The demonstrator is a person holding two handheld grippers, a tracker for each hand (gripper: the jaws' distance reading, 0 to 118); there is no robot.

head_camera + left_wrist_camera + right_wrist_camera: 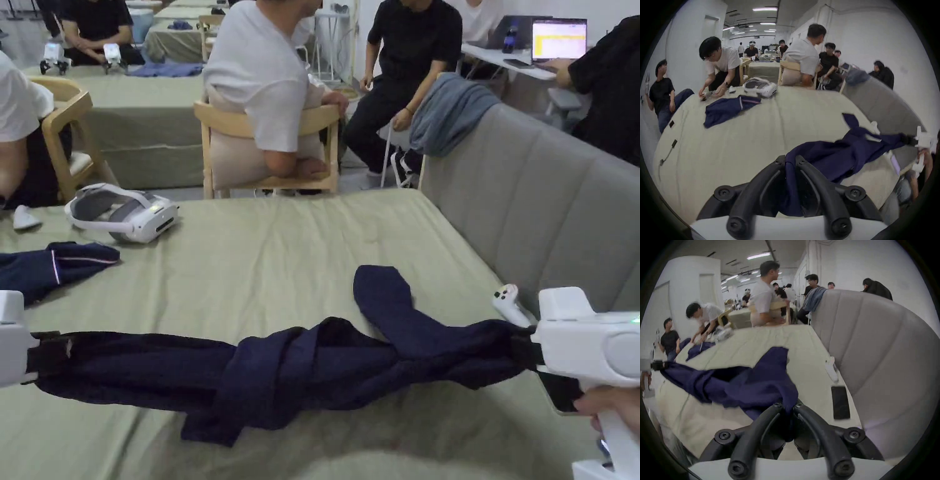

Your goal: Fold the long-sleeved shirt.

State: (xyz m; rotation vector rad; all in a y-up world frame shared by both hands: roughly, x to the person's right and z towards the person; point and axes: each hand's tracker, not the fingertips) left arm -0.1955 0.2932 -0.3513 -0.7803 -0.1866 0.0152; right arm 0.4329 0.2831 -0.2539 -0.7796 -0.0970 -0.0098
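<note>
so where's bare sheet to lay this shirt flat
The widest bare sheet lies between the shirt and headset. Crowded spots: the left, by the other garment, and the right edge, with controller and phone.

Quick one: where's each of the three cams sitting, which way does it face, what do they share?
Head view: looks down over the bed at the navy shirt; left gripper, right gripper, a hand.
Left gripper view: low, facing right along the shirt; own jaws pinch fabric.
Right gripper view: low, facing left; own jaws pinch fabric.
Shared: shirt, headset, grey headboard.
</note>
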